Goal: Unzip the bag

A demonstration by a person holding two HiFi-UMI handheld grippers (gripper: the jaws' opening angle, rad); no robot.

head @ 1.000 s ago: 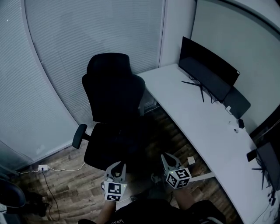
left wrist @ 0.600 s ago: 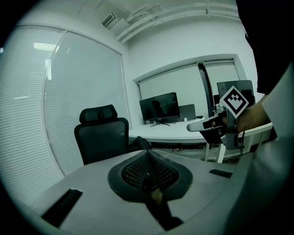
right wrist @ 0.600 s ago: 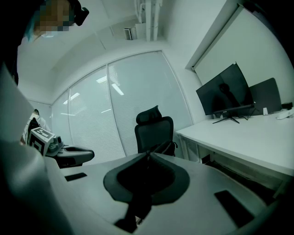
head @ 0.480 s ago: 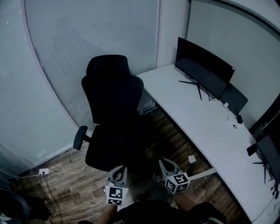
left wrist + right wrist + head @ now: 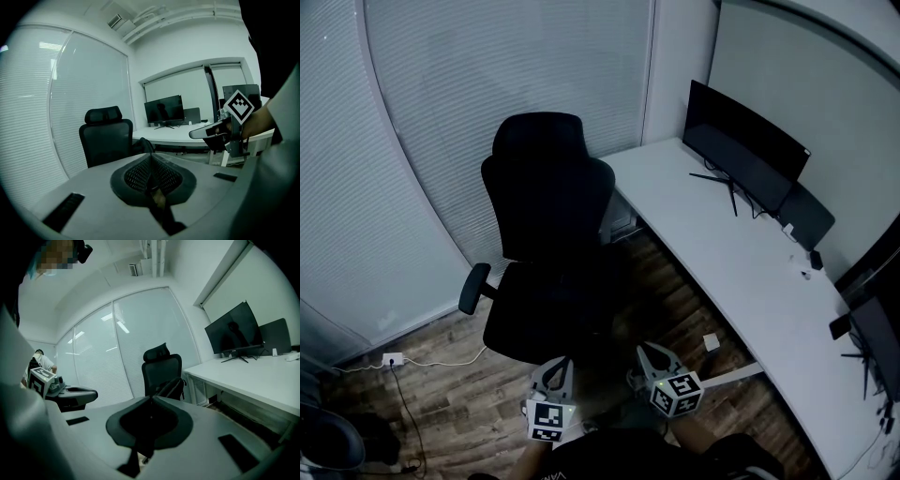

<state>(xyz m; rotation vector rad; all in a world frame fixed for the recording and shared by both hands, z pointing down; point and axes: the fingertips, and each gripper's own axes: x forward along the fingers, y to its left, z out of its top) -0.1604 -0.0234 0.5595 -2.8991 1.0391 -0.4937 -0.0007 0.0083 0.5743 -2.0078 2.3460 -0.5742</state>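
A black office chair (image 5: 548, 234) stands ahead of me, and a dark bag (image 5: 171, 387) rests on its seat; the bag (image 5: 143, 146) also peeks over the left gripper's jaws. In the head view the bag blends into the black seat. My left gripper (image 5: 555, 373) and right gripper (image 5: 647, 356) hang side by side low in front of my body, well short of the chair. Both are shut with nothing between the jaws. The left gripper view shows its jaws (image 5: 151, 157) closed together, and the right gripper view shows the same (image 5: 151, 401).
A white curved desk (image 5: 722, 253) runs along the right with a dark monitor (image 5: 745, 150) on it. Frosted glass walls with blinds (image 5: 441, 112) stand behind the chair. A white socket and cable (image 5: 394, 361) lie on the wooden floor at the left.
Both grippers have sunk slightly lower in the head view and the camera has shifted a little. Neither has touched the chair or bag.
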